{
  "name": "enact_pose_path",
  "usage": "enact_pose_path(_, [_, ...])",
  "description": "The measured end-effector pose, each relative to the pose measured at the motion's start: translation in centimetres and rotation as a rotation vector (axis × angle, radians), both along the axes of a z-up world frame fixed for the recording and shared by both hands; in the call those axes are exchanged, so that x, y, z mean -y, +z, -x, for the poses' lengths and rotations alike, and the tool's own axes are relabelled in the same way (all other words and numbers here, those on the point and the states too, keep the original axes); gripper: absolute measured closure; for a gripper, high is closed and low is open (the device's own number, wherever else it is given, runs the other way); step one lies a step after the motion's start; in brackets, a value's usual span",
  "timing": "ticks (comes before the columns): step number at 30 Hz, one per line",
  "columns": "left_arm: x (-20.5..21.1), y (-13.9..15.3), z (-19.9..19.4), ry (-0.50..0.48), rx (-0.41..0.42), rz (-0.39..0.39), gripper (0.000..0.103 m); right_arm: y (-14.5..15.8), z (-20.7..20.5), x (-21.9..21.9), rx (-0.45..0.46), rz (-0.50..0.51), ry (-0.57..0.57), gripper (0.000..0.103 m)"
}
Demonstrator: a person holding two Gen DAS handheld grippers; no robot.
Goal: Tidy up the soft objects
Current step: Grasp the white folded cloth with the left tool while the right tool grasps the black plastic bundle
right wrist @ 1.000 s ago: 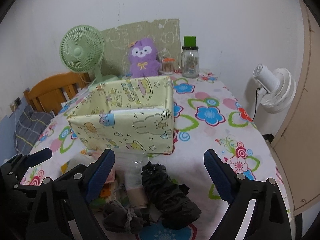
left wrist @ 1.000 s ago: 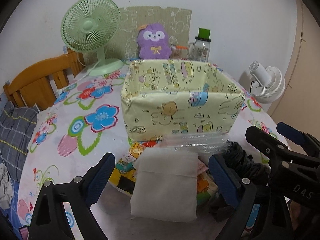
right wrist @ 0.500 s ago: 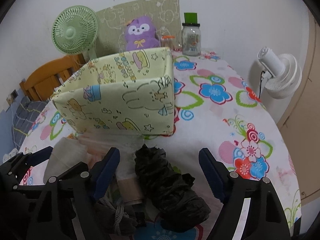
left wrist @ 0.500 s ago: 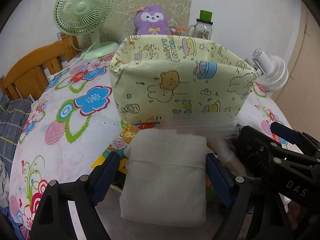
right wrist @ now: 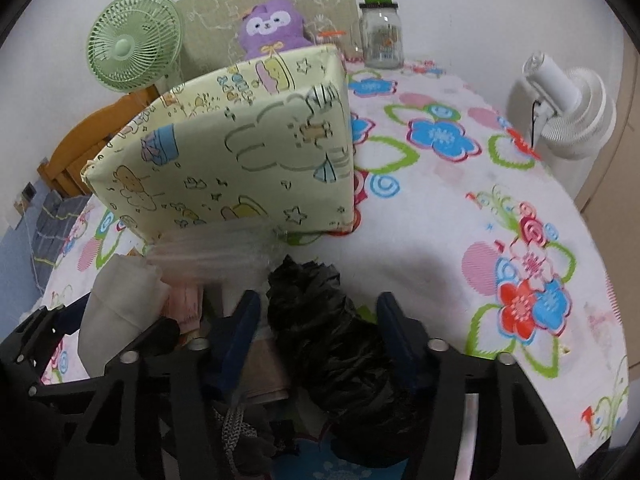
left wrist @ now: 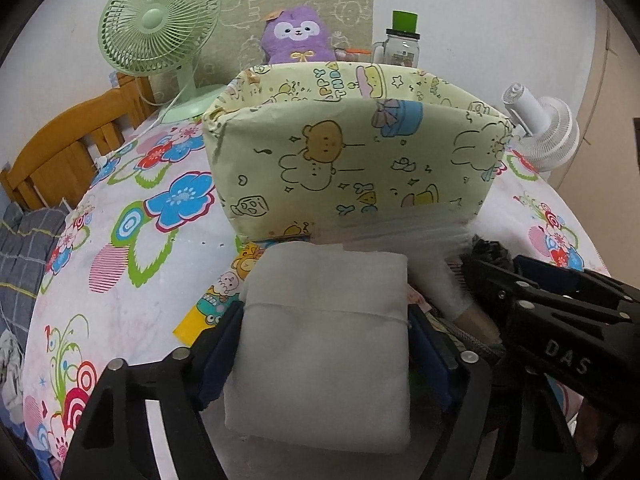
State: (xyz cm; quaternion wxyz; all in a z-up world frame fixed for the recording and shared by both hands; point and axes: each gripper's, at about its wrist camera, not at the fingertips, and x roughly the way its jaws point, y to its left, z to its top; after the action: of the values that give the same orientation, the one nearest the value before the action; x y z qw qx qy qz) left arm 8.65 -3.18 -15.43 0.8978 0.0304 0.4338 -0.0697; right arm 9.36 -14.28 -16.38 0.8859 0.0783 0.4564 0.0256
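Your left gripper (left wrist: 324, 344) has just closed onto the white cloth (left wrist: 324, 344) at lower centre; your right gripper (right wrist: 316, 336) has closed around the black bag (right wrist: 332, 336): both look ready to lift into the box (left wrist: 352, 160).

Two tools show: the left tool (left wrist: 324, 344) low in the left wrist view, the right tool (right wrist: 316, 332) low in the right wrist view. Two fans: one green fan (left wrist: 158, 28) at upper left, one white fan (left wrist: 540, 128) at the right edge. One yellow cartoon-print box (left wrist: 352, 168) at centre. One purple plush toy (left wrist: 298, 34) and one glass jar with a green lid (left wrist: 402, 46) at the top. One folded white cloth (left wrist: 324, 344), one crumpled black bundle (right wrist: 332, 336), one clear plastic bag (right wrist: 216, 252). One wooden chair (left wrist: 60, 156) at left.
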Motion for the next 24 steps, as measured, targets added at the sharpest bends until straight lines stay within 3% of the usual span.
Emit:
enact_pose_path(2, [-0.3, 0.1, -0.1, 0.002, -0.005, 0.034, 0.029, -0.2, -0.1, 0.0, -0.011, -0.016, -0.003, 0.057])
enact_pose_path(4, [-0.8, 0.2, -0.4, 0.009, -0.024, 0.079, 0.031, -0.4, -0.2, -0.2, -0.019, 0.010, -0.002, 0.058])
enact_pose_path(13, [-0.5, 0.4, 0.0, 0.008, -0.013, 0.065, 0.036, -0.1, 0.2, -0.5, -0.010, 0.024, 0.008, 0.062])
enact_pose_path(24, [-0.4, 1.7, 1.1, 0.005, 0.020, 0.057, 0.039, 2.4, 1.2, -0.4, 0.052, 0.032, 0.000, 0.062])
